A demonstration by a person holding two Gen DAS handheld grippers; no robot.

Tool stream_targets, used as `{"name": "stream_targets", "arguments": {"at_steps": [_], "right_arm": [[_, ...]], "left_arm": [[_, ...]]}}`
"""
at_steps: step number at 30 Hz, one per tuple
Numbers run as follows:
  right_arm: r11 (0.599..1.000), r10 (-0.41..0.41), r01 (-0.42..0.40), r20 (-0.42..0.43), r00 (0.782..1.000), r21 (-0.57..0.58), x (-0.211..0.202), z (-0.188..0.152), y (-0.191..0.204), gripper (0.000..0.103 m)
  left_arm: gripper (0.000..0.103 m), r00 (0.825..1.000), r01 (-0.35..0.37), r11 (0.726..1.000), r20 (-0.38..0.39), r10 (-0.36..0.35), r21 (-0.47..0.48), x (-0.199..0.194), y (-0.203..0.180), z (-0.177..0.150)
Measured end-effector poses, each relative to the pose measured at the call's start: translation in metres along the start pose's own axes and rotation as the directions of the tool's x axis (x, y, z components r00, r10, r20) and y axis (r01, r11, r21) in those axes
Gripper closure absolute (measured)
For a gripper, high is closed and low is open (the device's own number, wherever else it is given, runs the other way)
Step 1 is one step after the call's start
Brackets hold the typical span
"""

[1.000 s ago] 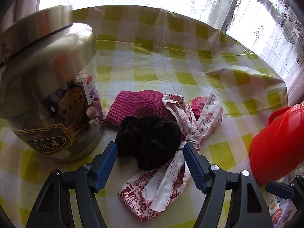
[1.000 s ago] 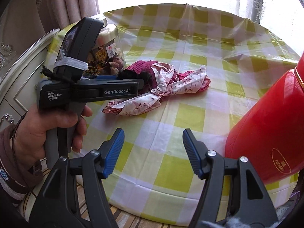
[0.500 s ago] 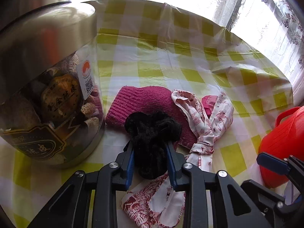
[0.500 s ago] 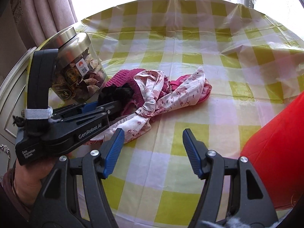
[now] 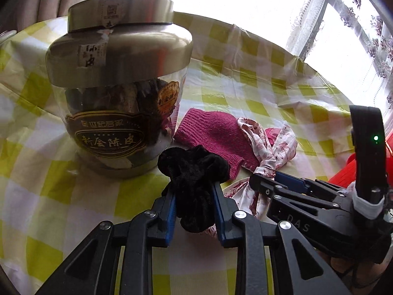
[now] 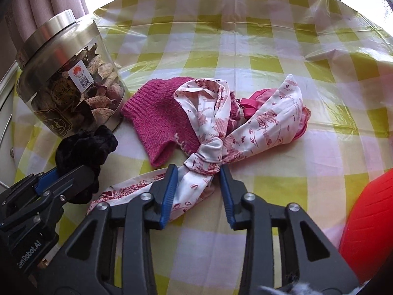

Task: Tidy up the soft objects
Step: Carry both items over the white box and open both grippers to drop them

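A table under a yellow-and-white checked plastic cloth (image 6: 265, 61) spread ahead of both tongs. A large clear jar (image 5: 118, 93) with a silver lid, packed with dried peel, stood just beyond and to the left of the left gripper (image 5: 195, 207). To the right of the right gripper (image 6: 197, 191), at the picture's edge, bulged a red plastic container (image 6: 368, 221).

Ahead of both sets of tongs lay the soft heap. A magenta knitted piece (image 6: 157, 115) rested flat beside the jar's foot, just beyond the fingertips of each gripper. A white scarf with red print (image 6: 265, 123) was draped over it, knotted at the middle, one tail trailing back under the right gripper. A small pink item (image 6: 255, 99) peeked from beneath the scarf on its far side; what it was could not be told.

The left gripper's jaws were narrow and closing, both blue pads pressed into a black velvet scrunchie (image 5: 194, 169), which bulged out above the fingertips. The right gripper's jaws were closing around the scarf just behind its knot, cloth between them; its left pad met the fabric, and the right pad stood close beside the knot.
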State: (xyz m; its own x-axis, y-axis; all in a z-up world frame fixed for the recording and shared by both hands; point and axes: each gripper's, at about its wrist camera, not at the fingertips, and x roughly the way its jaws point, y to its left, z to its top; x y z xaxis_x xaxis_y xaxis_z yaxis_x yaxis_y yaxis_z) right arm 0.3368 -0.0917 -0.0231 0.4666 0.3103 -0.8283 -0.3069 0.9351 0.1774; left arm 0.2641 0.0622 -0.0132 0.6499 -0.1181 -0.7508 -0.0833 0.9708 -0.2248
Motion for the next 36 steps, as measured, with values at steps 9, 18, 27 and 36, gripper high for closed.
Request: {"name": "stream_targets", "arguments": {"at_steps": [9, 18, 27, 36], "right_arm": [[1.000, -0.008, 0.009, 0.050, 0.999, -0.024, -0.033, -0.026, -0.008, 0.087], [0.997, 0.002, 0.008, 0.133, 0.991, -0.077, -0.107, -0.073, -0.002, 0.088], [0.996, 0.008, 0.008, 0.175, 0.985, -0.087, -0.178, -0.121, -0.014, 0.088], [0.995, -0.094, 0.098, 0.218, 0.971, -0.008, -0.248, -0.173, -0.070, 0.088]], "left_arm": [[0.076, 1.000, 0.024, 1.000, 0.017, -0.024, -0.017, -0.022, -0.002, -0.016], [0.076, 0.998, 0.062, 0.998, 0.035, -0.061, -0.034, -0.055, -0.010, -0.042], [0.076, 0.991, 0.106, 0.994, 0.079, -0.105, -0.012, -0.101, -0.037, -0.074], [0.076, 0.976, 0.194, 0.974, 0.073, -0.203, 0.121, -0.135, -0.107, -0.102]]}}
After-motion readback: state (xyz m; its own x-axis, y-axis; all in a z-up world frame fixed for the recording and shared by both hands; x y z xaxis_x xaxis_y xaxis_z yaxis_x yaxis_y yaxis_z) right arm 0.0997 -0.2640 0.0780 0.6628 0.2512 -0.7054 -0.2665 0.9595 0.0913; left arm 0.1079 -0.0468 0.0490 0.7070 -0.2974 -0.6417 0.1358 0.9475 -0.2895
